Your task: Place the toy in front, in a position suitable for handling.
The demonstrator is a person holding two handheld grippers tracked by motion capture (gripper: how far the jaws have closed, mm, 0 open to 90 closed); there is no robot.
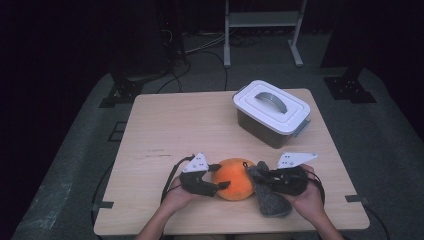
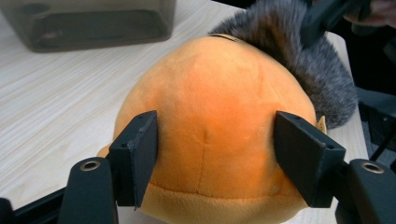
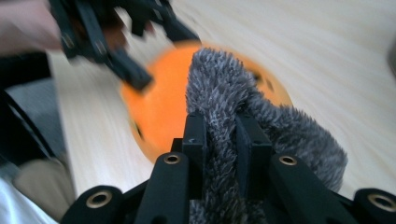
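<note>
We saw a round orange plush toy lying near the front edge of the worktop, its short pile smooth, with a seam down the middle and a paler band at its base. A shaggy grey tail hung off its right side. The left gripper sat with its jaws half spread against the toy's flanks, apparently pressing. The right gripper was pinched nearly closed on the grey fur.
</note>
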